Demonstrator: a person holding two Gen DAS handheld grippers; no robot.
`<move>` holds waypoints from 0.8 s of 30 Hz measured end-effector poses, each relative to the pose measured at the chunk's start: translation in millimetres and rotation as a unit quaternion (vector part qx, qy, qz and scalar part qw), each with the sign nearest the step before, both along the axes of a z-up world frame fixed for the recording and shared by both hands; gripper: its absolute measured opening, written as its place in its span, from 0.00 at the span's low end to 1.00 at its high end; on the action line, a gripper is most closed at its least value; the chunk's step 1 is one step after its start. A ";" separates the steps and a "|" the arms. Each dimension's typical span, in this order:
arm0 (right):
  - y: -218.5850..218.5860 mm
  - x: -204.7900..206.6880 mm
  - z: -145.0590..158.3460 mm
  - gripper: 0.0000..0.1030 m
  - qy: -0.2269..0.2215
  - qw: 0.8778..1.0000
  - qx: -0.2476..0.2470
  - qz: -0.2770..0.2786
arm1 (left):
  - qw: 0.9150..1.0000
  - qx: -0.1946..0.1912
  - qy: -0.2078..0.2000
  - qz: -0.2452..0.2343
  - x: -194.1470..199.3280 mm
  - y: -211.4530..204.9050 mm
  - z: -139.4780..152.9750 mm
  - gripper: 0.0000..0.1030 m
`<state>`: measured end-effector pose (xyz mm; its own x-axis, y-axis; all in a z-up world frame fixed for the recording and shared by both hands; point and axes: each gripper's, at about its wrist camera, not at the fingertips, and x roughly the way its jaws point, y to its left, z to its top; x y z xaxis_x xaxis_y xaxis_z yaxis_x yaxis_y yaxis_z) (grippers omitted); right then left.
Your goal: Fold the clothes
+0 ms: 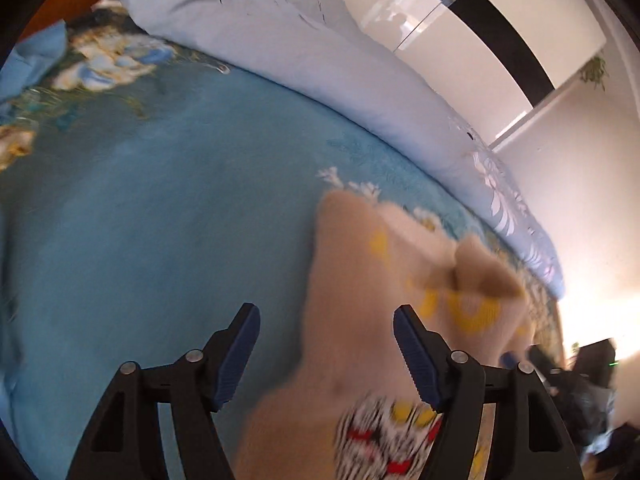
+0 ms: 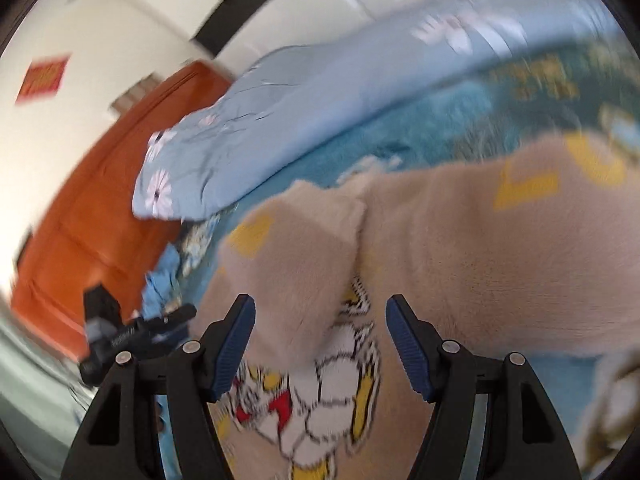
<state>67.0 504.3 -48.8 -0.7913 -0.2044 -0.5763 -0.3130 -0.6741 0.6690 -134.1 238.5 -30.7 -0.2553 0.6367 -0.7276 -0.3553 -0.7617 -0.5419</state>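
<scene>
Blue-padded fingers [image 1: 240,356] of the left gripper [image 1: 326,354] sit wide apart w/ nothing clamped btwn them. Beige sweater [image 1: 352,280] lies ahead and mostly toward the right-hand finger; its edge runs up btwn the fingertips, so only the right half of the gap has cloth under it, the left half shows bare blue bedspread [image 1: 160,200]. Can't tell if the pads touch fabric; blur hides it.

Right gripper [image 2: 320,338] is spread just as wide, also empty. Here the sweater [image 2: 480,240] fills the whole gap and runs on past the right-hand finger. A folded-over sleeve [image 2: 296,256] lies straight ahead btwn the fingertips, slightly toward the left one, its length running away from the fingers. Cartoon print [image 2: 332,392] sits right under the jaws.

Judgement: right gripper is nearer the bulk and better lined up w/ the sleeve; left is at the garment's edge, good for a hem or side pinch.

Left view alone shows how much clear bedspread lies off to the left of the fingers, plus the yellow lettering [image 1: 472,312] far ahead-right. Right view alone shows the sleeve fold, the other gripper's body [image 2: 120,332] beyond its left finger, and the orange headboard [image 2: 100,200]. Pale blue duvet [image 1: 300,40] is bunched beyond the sweater in both.
</scene>
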 end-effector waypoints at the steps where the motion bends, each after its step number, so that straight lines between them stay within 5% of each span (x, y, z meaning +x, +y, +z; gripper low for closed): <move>1: 6.3 -7.2 -5.6 0.67 -0.005 1.000 -0.019 -0.006 | 1.000 0.004 -0.004 -0.008 -6.5 5.3 -1.1 0.71; 6: 16.1 -34.4 -19.4 0.67 -0.016 0.998 -0.056 -0.012 | 0.999 -0.001 -0.034 -0.032 -27.3 25.2 -19.3 0.67; 8: 12.3 -40.9 -21.7 0.67 -0.019 0.998 -0.064 -0.006 | 0.998 0.023 -0.047 -0.033 -28.5 23.7 -26.5 0.47; 13: 3.0 -57.2 -27.4 0.60 -0.026 0.996 -0.083 0.007 | 0.997 0.065 -0.049 0.004 -29.7 5.2 -29.8 0.25; 21: -8.2 -81.9 -38.6 0.60 -0.001 0.989 -0.149 0.006 | 0.993 0.079 -0.059 0.058 -41.3 -31.1 -37.1 0.22; 24: -14.8 -87.5 -37.6 0.33 0.004 0.988 -0.152 -0.002 | 0.991 0.088 -0.071 0.067 -42.3 -40.2 -41.2 0.23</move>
